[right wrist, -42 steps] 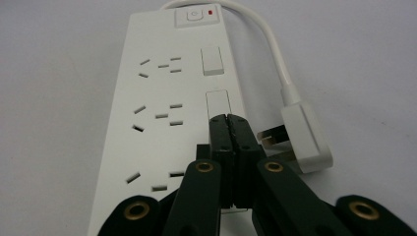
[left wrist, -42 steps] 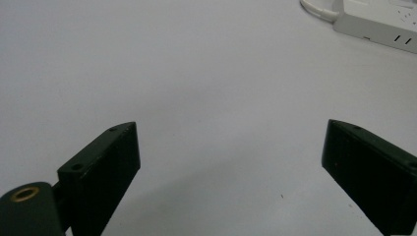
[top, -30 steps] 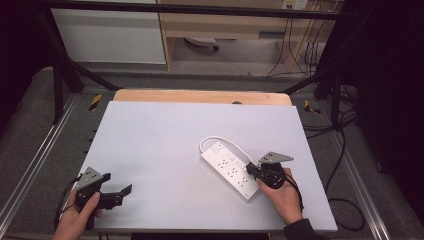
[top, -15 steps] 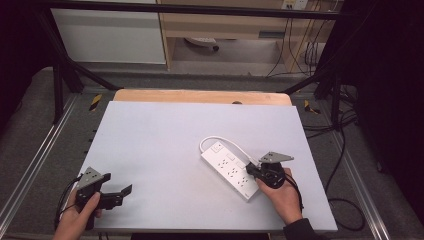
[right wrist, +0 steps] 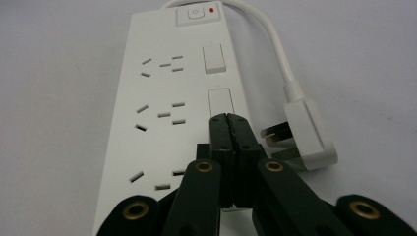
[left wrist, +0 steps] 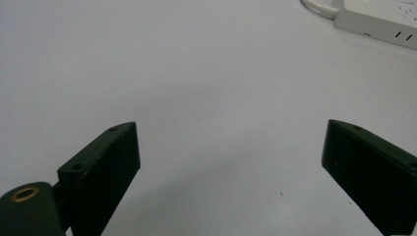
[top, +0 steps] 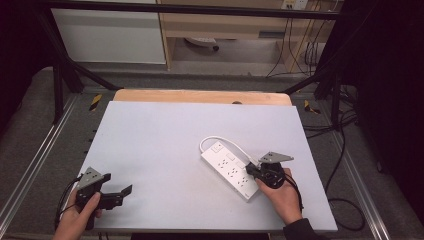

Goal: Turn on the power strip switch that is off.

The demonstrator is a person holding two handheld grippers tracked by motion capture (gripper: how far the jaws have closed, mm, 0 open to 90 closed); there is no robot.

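Power strip (right wrist: 167, 98) flat on table (top: 165, 135); right gripper (right wrist: 229, 123) pressed together over it (contact unclear). Left gripper (left wrist: 231, 162) spread.

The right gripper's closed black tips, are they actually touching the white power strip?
Cannot tell. In the right gripper view the right gripper has its jaws shut together over the power strip, by a rocker switch, but neither contact nor a gap shows plainly.

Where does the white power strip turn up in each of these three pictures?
High view: the power strip lies slanted, right of the table's middle, by the right gripper.
Left gripper view: just its end in the top right corner, far from the open jaws.
Right gripper view: it runs up the middle, behind the shut jaws.
Shared landmark: its white cord looping off one end.
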